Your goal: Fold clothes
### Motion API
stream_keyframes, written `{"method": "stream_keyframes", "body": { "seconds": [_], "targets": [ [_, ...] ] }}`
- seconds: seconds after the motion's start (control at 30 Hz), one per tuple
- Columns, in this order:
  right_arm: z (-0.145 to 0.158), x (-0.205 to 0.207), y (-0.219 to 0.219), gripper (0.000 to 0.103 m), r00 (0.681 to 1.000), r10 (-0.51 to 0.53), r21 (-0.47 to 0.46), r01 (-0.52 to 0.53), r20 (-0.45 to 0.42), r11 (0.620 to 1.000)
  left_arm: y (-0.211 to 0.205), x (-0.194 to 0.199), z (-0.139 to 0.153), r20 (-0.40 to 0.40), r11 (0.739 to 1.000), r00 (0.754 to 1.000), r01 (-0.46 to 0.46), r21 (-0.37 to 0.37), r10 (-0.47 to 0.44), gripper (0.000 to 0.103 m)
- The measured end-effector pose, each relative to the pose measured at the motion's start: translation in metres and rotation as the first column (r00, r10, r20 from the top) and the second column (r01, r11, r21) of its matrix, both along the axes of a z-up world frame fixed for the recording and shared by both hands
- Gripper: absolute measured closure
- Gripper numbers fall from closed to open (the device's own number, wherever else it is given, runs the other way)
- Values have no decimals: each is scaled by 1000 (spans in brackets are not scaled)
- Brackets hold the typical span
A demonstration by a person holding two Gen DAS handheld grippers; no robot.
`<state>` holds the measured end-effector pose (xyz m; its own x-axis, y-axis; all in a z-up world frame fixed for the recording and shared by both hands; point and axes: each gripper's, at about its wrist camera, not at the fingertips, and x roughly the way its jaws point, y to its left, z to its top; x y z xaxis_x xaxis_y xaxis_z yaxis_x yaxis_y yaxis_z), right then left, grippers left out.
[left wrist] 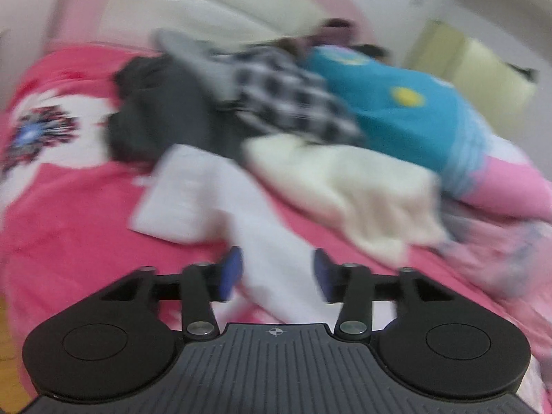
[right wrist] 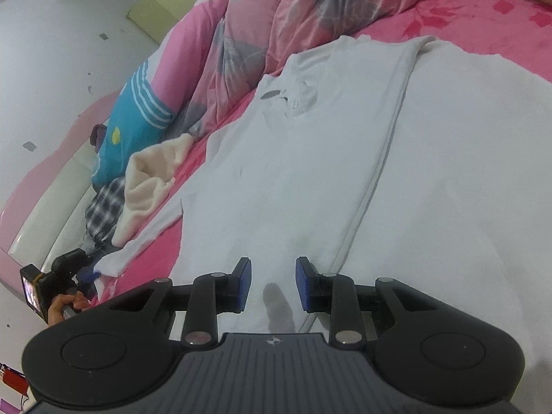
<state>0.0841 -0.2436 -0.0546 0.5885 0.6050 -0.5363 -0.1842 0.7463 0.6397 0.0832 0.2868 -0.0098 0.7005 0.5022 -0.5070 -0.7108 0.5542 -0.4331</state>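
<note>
The large white cotton T-shirt (right wrist: 345, 158) lies spread flat on the bed with the bright pink patterned cover (right wrist: 465, 10). Its collar points to the far side, and one long fold line runs down its middle. One white sleeve (left wrist: 193, 193) stretches out to the side over the pink cover.

The left tongs (left wrist: 276, 276) stand open above this sleeve part. The white cloth is seen between the two blue pads (left wrist: 229, 272), but the pads do not press it. The left wrist view is blurred, so finer details there are not clear.

The right tongs (right wrist: 273, 284) are partly open and hover over the lower part of the white T-shirt. The cloth lies under the gap and nothing is gripped; a small grey shadow falls on the cloth between the jaws.

Beside the T-shirt lies a pile of other clothes: a cream fluffy garment (right wrist: 151, 179), a black-and-white checked garment (left wrist: 289, 103), a dark grey garment (left wrist: 162, 110) and a turquoise plush cushion with a yellow dot (left wrist: 403, 103). A crumpled pink quilt (right wrist: 276, 27) lies at the far side of the bed. In the right wrist view, a hand (right wrist: 63, 307) holds the other black device at the lower left.
</note>
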Motion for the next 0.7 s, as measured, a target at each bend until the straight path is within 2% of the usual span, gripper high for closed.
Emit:
{"method": "stream_keyframes", "body": {
  "seconds": [0.1,0.2,0.23,0.27,0.3,0.33,0.37,0.4,0.47,0.57,0.63,0.7],
  "targets": [
    [3,4,10,73,1000,8,-31,-8,1,999,26,3,-10,11,997,998,-61,-39,62,34],
    [7,5,19,72,1000,19,-64,-18,2,998,46,12,-22,9,992,995,-97,-85,98,35],
    [8,5,21,72,1000,21,-75,-21,2,997,51,10,-25,31,990,993,-109,-93,112,36],
    [9,5,24,72,1000,24,-86,-23,2,996,54,10,-26,52,989,991,-120,-91,125,46],
    [10,5,27,72,1000,26,-98,-26,2,995,55,11,-27,66,989,990,-123,-82,129,69],
    [11,5,29,72,1000,29,-109,-28,2,994,56,12,-27,80,989,988,-126,-72,132,77],
    [12,5,31,72,1000,30,-117,-30,2,993,57,12,-26,93,991,988,-117,-59,122,91],
    [13,6,32,72,1000,31,-122,-30,2,992,57,12,-25,106,993,988,-107,-46,111,99],
    [13,6,33,72,1000,30,-128,-30,1,991,50,10,-19,129,996,988,-87,8,85,103],
    [14,7,35,72,999,32,-132,-32,2,991,32,7,-5,178,995,984,-40,91,23,103],
    [15,6,35,72,999,34,-132,-33,5,991,16,6,8,205,990,978,8,140,-37,103],
    [16,4,34,72,999,35,-130,-34,10,991,-11,6,24,239,973,961,90,211,-141,103]
  ]
}}
